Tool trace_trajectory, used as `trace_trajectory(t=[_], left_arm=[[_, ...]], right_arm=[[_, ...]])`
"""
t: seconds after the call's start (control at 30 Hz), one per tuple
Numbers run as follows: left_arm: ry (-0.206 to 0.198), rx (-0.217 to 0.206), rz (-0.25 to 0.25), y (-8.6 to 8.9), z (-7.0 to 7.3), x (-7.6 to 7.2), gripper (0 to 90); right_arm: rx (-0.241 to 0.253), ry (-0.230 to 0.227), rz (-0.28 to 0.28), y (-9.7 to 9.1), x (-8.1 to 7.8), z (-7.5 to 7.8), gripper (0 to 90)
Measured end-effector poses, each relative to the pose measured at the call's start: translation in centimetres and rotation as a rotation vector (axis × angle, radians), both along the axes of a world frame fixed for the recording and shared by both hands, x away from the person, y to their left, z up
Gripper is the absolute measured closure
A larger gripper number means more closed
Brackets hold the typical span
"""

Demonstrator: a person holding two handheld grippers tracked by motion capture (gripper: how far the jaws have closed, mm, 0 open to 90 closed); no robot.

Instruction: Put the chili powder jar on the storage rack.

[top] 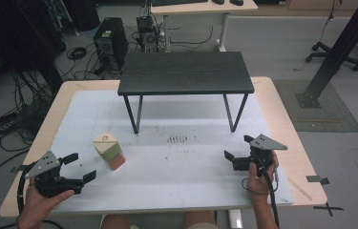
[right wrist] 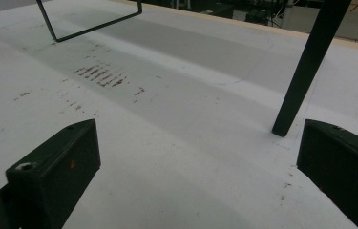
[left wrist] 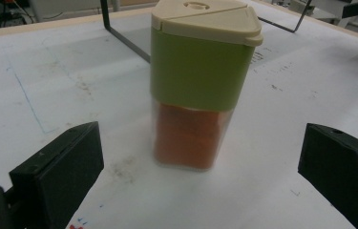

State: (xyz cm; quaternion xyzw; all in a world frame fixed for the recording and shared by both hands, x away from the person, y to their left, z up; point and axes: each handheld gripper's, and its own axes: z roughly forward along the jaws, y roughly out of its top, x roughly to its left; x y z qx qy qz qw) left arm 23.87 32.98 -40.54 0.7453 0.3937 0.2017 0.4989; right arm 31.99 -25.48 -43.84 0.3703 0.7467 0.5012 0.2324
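A small spice container (top: 109, 150) stands upright on a white mat (top: 176, 167) covering a wooden table, in front of and to the left of a low black shelf (top: 185, 72) on thin metal legs. The container has a cream flip-top lid (left wrist: 205, 16), a green upper band and a clear lower body filled with orange powder. It looks like rigid, smooth plastic, probably light, and likely to tip if pushed near the top, since it is tall for its narrow base. The lid seems the weak spot; squeezing there could pop it. The flat sides of the green band or the clear body just below it look like the safest place to grip. The left gripper (top: 77, 167), held in a person's hand, sits in front of the container and just to its left, jaws wide open and empty, aimed at it. The right gripper (top: 237, 150) rests in front of the shelf's right leg (right wrist: 305, 67), well apart from the container, jaws also wide open, holding nothing.
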Motion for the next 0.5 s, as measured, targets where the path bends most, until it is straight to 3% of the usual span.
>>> trace_trajectory(t=[0.5], left_arm=[[0.012,0.009,0.003,-1.1,-0.5,1.3,1.8]], right_arm=[[0.005,-0.002,0.007,-0.1,-0.1,0.1,0.6]])
